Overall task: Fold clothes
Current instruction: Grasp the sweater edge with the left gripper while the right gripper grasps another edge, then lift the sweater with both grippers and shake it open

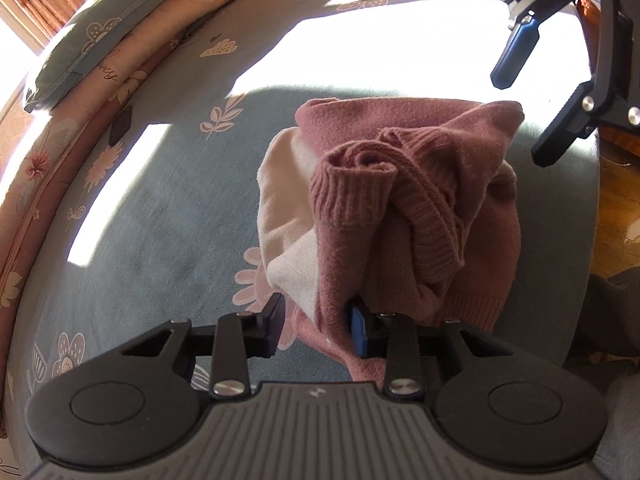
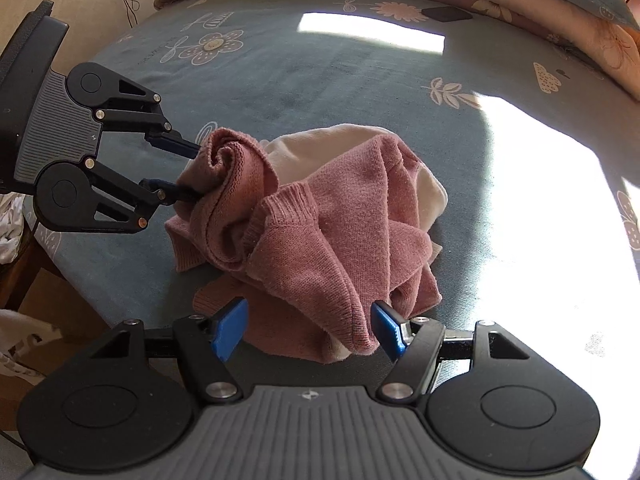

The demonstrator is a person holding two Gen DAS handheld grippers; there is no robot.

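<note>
Now, with the left gripper (image 2: 188, 172) clenched on a bunched edge of the pink sweater (image 2: 320, 232) heaped mid-bed (image 2: 320, 76), the released right gripper (image 2: 308, 328) should pinch the six-o'clock hem before spreading.

Left gripper (image 2: 190, 172) fingertips buried in the bunched pink-and-cream sweater (image 2: 312, 232), pads unseen in the right wrist view; sweater's underside and cream layer mostly covered by pink folds; sunlit patches of the bedsheet (image 1: 168, 208) blown out, pattern unreadable; right gripper (image 1: 524, 118) body cut off at the left wrist view's edge.
</note>
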